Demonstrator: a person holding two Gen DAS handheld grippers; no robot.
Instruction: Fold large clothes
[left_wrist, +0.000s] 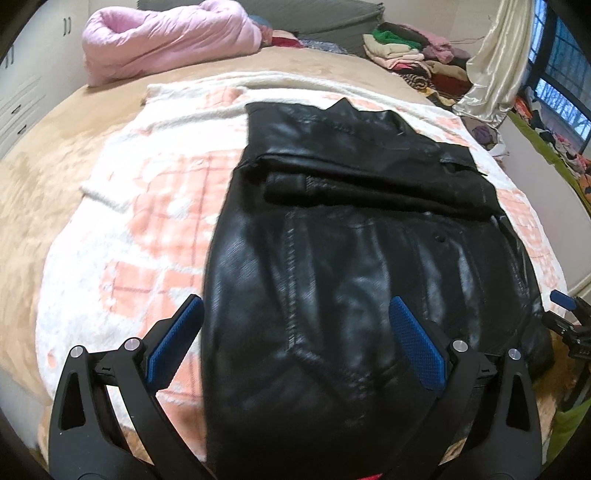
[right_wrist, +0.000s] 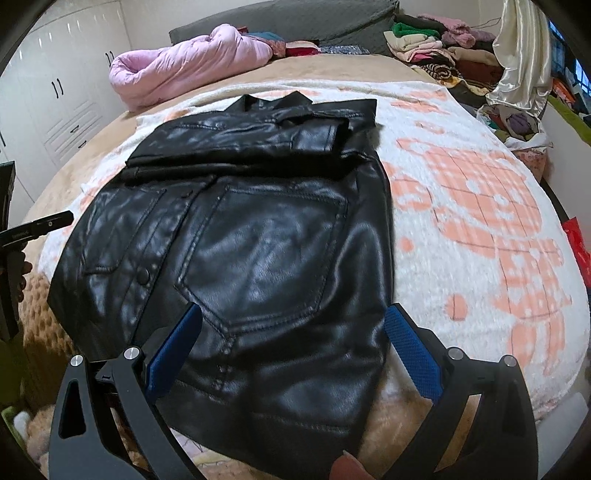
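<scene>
On the white-and-peach fleece blanket (right_wrist: 461, 192) lay my glossy black leather jacket (right_wrist: 258, 236), sleeves folded across. It looked heavy, stiff and slick; with left gripper (left_wrist: 295, 345) and right gripper (right_wrist: 293, 349) both spread wide and empty, I judged the near hem corners the best hold.

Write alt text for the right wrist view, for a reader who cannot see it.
A black leather jacket lies partly folded on a white and peach fleece blanket covering a bed, its sleeves laid across the upper part. The right gripper hovers open over the jacket's near hem, blue-padded fingers spread wide. A pink puffy quilt and stacked clothes sit behind.
</scene>
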